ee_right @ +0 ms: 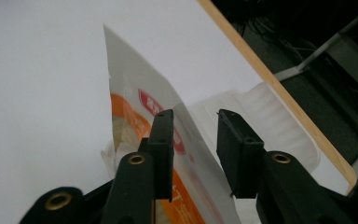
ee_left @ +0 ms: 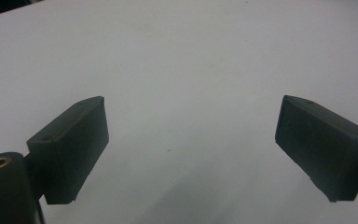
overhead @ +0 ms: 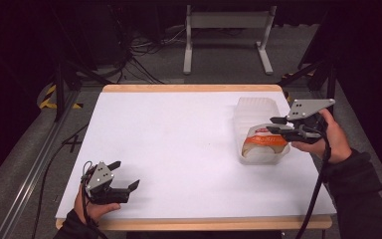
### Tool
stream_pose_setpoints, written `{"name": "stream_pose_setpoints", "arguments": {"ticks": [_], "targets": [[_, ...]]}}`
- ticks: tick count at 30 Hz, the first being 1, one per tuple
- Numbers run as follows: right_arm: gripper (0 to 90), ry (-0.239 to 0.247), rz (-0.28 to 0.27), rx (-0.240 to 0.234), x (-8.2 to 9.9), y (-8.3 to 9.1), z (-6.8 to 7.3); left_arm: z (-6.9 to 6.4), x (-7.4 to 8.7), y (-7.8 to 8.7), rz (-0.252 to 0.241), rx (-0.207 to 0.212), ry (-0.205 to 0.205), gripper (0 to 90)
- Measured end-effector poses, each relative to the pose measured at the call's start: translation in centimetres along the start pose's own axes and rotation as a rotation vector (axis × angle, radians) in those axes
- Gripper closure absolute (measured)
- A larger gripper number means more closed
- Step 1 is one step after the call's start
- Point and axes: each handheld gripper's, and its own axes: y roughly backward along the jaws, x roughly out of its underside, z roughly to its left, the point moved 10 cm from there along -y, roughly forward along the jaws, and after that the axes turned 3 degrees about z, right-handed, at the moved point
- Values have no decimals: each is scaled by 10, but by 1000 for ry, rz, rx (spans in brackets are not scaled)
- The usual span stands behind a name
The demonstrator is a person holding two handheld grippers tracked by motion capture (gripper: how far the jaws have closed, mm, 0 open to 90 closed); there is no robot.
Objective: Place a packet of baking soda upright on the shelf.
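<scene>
The food pouch (overhead: 264,141) stood in a clear plastic container (overhead: 253,112) at the bench's (overhead: 179,144) right side in the high view, looking light, thin and easily crumpled, best pinched at its flat top edge. The left gripper (ee_left: 191,140) view showed jaws spread wide over bare bench. The right gripper (ee_right: 193,149) view showed jaws partly open astride the pouch's upper edge, one jaw touching it.

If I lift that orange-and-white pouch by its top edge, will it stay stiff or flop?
The orange-and-white plastic pouch is thin film with a flat top edge, so it will probably bend. Its glossy surface may slip. It leans in the clear plastic tray, so it could tip.
</scene>
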Motion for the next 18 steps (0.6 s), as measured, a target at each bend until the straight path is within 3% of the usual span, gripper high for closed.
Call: {"name": "stream_pose_setpoints", "arguments": {"ticks": [4, 10, 16, 18], "targets": [[589, -56, -62, 34, -3, 6, -1, 1, -1, 1, -5, -4, 5, 104], [522, -104, -117, 83, -1, 12, 1, 3, -1, 2, -10, -11, 2, 104], [422, -116, -112, 134, 9, 15, 3, 2, 0, 3, -6, -8, 3, 104], [416, -120, -112, 132, 11, 17, 4, 1, 0, 2, -5, -6, 1, 104]]}}
